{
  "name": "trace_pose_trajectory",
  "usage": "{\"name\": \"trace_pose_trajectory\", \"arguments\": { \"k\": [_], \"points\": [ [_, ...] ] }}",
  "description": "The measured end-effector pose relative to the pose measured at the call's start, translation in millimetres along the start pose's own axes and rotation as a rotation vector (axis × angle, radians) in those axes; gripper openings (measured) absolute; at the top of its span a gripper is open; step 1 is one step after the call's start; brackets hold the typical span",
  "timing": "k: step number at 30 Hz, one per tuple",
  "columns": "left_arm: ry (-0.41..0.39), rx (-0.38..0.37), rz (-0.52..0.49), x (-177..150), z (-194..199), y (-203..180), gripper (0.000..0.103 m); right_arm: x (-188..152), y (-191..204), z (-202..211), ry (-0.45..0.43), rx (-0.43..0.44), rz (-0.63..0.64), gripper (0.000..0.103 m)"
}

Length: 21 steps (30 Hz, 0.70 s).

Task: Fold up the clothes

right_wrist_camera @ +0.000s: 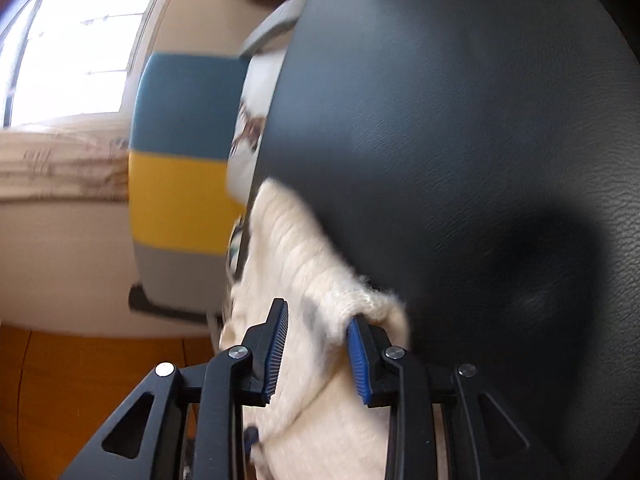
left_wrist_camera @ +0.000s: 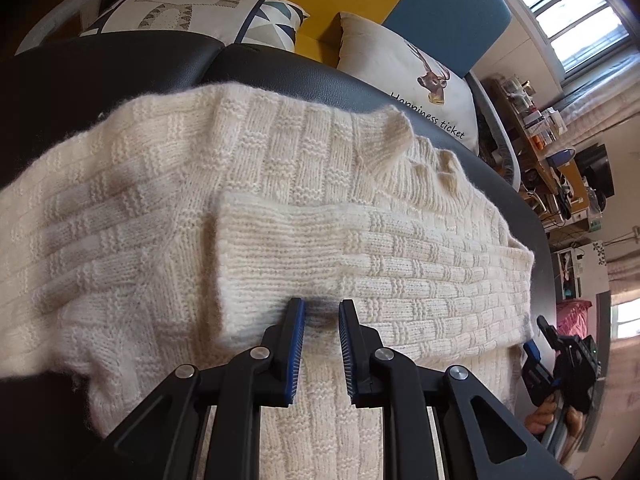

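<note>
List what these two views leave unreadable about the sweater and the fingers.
- Left wrist view: sweater hem cut off by the bottom edge and hidden behind the left gripper.
- Right wrist view: motion blur; knit between the fingers of the right gripper, pad contact unclear.

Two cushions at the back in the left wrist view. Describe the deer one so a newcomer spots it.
Start from the black leather seat under the cream sweater. Behind its right end, against the blue backrest, leans the deer cushion. Unlike the patterned cushion, it carries "Happiness ticket" lettering.
</note>
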<state>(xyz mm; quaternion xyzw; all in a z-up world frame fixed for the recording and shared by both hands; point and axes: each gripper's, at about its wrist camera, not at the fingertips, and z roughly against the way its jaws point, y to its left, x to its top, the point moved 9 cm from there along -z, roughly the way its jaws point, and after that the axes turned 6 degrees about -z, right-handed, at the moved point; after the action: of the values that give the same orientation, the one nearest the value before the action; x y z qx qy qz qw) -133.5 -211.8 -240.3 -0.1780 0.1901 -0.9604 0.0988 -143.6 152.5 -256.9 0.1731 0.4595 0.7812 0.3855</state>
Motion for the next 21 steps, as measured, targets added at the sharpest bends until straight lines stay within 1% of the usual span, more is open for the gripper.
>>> {"name": "trace_pose_trajectory", "arguments": {
  "k": [2, 3, 4, 7, 9, 11, 12, 13, 15, 18, 20, 21],
  "points": [
    [-0.001, -0.004, -0.004, 0, 0, 1, 0.018, -1, -5, 0, -0.016, -0.044, 0.03, 0.026],
    [-0.004, -0.008, 0.0, -1, 0, 2, 0.018, -1, -4, 1, -0.031, -0.073, 0.075, 0.025],
    [-0.005, -0.013, 0.004, -1, 0, 2, 0.018, -3, -1, 1, -0.027, -0.09, 0.099, 0.026],
    [0.0, -0.025, 0.024, 1, 3, 2, 0.018, -10, 7, 6, 0.036, -0.122, 0.15, 0.027],
    [0.009, -0.037, 0.043, 2, 8, -2, 0.018, -13, 14, 18, 0.062, -0.146, 0.213, 0.027],
    [-0.023, -0.06, 0.023, 6, 19, -11, 0.019, -16, 25, 37, 0.072, -0.164, 0.313, 0.03],
    [-0.04, -0.075, 0.009, 8, 25, -17, 0.02, -16, 34, 45, 0.058, -0.172, 0.379, 0.03],
    [-0.051, -0.089, -0.004, 10, 29, -23, 0.02, -15, 48, 51, 0.033, -0.184, 0.472, 0.03],
    [-0.063, -0.085, -0.051, 12, 31, -34, 0.023, -17, 72, 46, 0.011, -0.2, 0.645, 0.03],
    [-0.06, -0.069, -0.087, 11, 26, -42, 0.023, -11, 94, 7, 0.011, -0.29, 0.827, 0.029],
    [-0.053, -0.044, -0.099, 8, 18, -41, 0.023, -11, 93, -15, 0.025, -0.345, 0.898, 0.028],
    [-0.051, -0.028, -0.102, 7, 13, -39, 0.023, -5, 92, -28, 0.017, -0.397, 0.921, 0.028]
  ]
}}
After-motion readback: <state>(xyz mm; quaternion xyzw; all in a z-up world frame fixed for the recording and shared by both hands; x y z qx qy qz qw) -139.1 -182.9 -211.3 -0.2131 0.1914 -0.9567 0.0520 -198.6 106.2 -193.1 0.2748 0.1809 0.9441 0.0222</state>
